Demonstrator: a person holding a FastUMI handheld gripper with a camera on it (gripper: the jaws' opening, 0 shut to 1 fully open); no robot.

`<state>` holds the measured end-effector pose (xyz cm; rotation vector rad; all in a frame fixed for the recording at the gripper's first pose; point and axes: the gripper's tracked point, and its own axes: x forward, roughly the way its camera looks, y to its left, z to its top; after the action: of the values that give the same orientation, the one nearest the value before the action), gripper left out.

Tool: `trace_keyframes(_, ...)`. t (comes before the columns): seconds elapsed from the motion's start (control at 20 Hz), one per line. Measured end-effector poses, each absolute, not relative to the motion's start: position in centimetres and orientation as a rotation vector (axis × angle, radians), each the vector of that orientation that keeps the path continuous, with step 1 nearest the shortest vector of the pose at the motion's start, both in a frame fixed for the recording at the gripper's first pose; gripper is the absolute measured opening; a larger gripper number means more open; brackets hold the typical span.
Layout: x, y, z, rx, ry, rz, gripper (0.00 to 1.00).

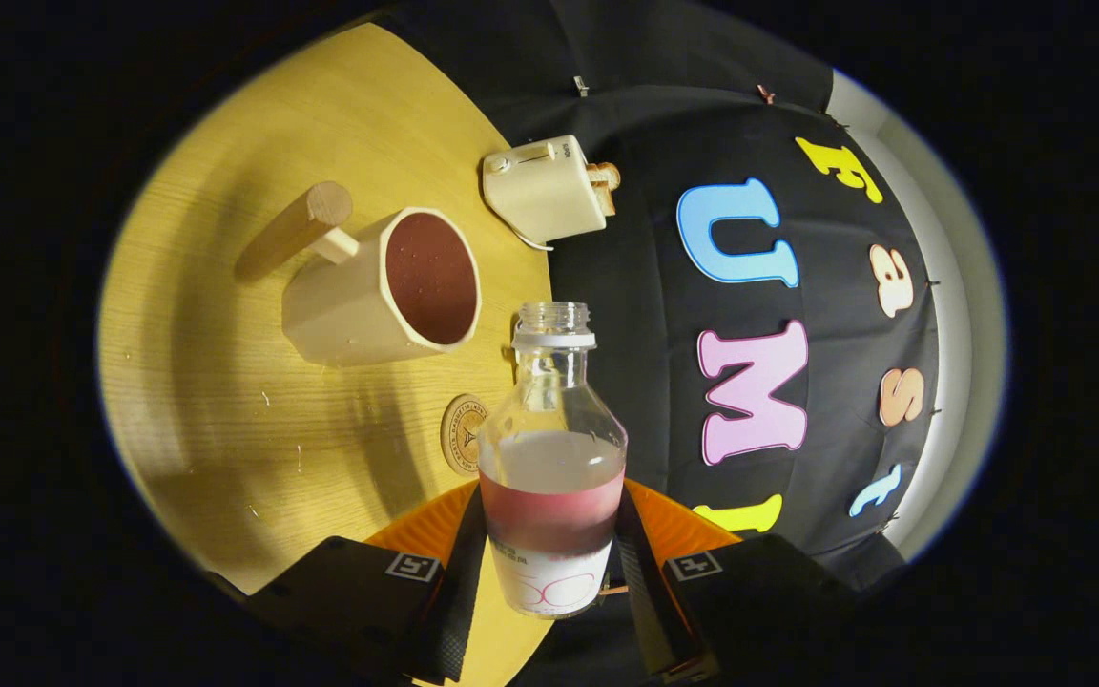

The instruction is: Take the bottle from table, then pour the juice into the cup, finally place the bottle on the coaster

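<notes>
Two fingers of hand-held gripper (549,563) clamped on bottle (552,458), tilted toward already filled cup (387,291); likely next: righting, setting onto coaster (463,434) on desk (225,401).

Open bottle (552,448) clamped between gripper (549,563) fingers, cup (383,286) beyond.

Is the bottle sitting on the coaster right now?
No, the bottle is gripped between the gripper fingers, with the coaster bare on the table beside it.
</notes>
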<state>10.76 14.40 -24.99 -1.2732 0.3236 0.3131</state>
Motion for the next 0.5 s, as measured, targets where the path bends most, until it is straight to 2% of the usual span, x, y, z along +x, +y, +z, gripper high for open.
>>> trace_keyframes(0.5, 11.10, 14.62, -25.69, -1.390, 0.330, 0.345, 0.71)
